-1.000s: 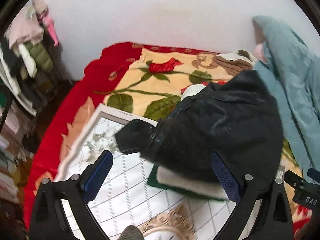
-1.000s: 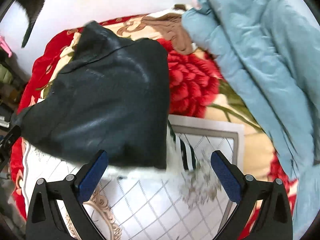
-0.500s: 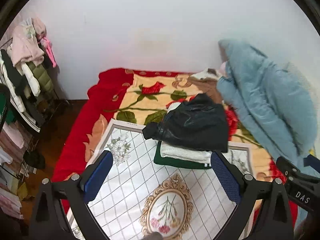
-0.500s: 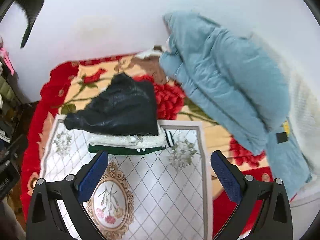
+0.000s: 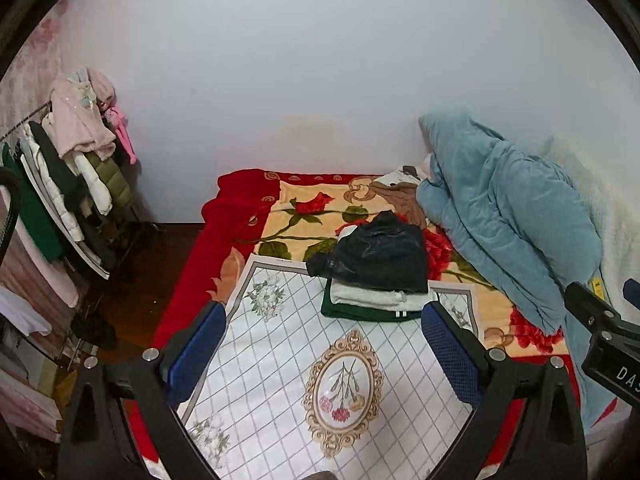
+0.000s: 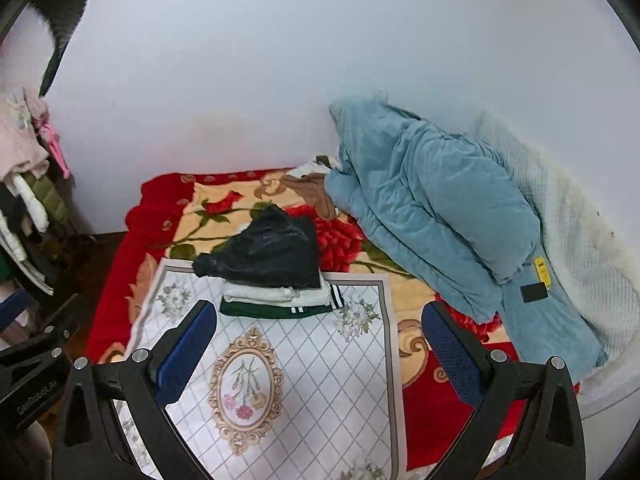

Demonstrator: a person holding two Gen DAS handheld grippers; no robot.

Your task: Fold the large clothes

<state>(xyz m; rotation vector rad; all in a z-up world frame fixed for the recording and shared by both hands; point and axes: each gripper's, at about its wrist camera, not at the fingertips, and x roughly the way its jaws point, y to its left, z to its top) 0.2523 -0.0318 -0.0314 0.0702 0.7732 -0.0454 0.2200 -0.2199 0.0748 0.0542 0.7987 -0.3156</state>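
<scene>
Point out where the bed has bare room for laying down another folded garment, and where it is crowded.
Free: the white patterned mat in front of the folded stack, around its oval medallion, and the rose blanket behind the stack toward the wall. Crowded: the right side, under the blue quilt. Both grippers, left and right, have open, empty jaws.

Light: soft, even, indoor; source unseen | Shadows: faint | Glare: hazy bloom on wall (image 5: 320,80) | Focus: centre sharp, rim soft | Distortion: strong fisheye bend, black vignette corners
</scene>
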